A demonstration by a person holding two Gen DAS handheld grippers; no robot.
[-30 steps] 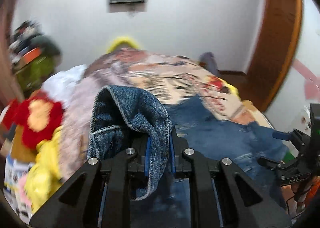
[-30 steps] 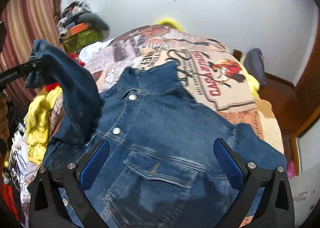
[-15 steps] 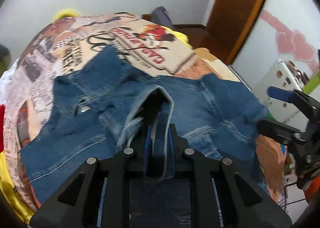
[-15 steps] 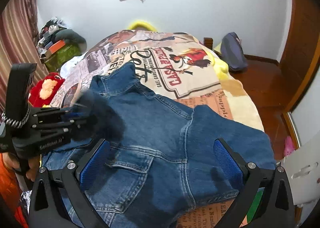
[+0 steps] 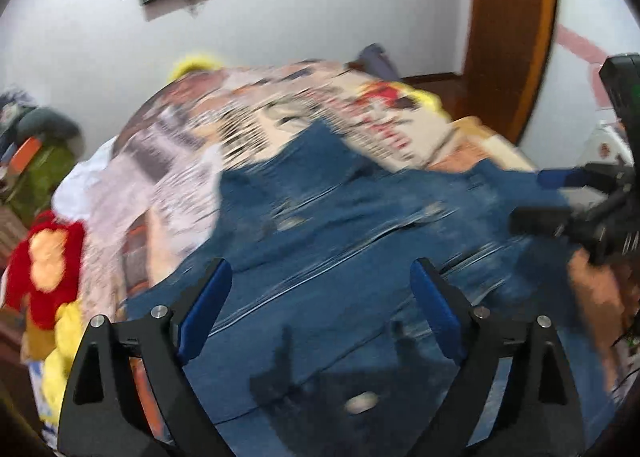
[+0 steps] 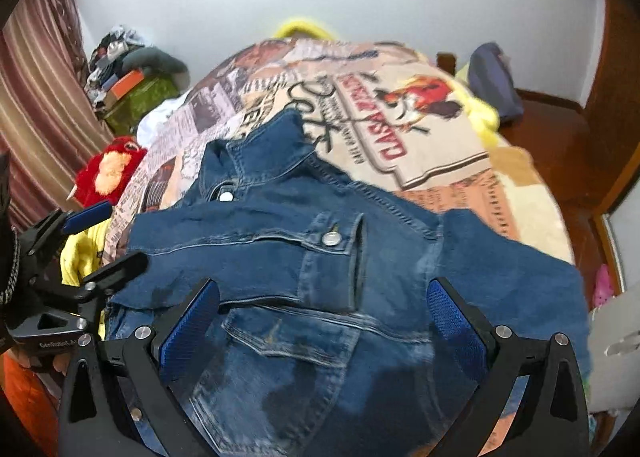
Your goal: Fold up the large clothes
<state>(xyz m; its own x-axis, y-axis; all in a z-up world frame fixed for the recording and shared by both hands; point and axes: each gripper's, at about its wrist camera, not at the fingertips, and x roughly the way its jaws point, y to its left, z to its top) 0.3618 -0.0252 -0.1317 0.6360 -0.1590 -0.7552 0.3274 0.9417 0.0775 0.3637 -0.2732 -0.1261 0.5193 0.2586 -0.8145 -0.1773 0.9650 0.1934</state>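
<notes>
Red plush toy [image 6: 107,171] sits at the far left edge of the bed, beside a striped curtain [image 6: 36,129]. Just right of it, the left gripper [image 6: 105,235] hovers at the jacket's left side, its fingers apart and holding nothing. The denim jacket [image 6: 320,257] lies front-up across the printed blanket [image 6: 420,137] in the middle of the bed, collar toward the far wall, with one sleeve folded over its chest. The right gripper [image 6: 324,321] hangs over the jacket's near hem, fingers spread wide and empty. Farther right, a dark bag [image 6: 494,83] rests on the wooden floor.
</notes>
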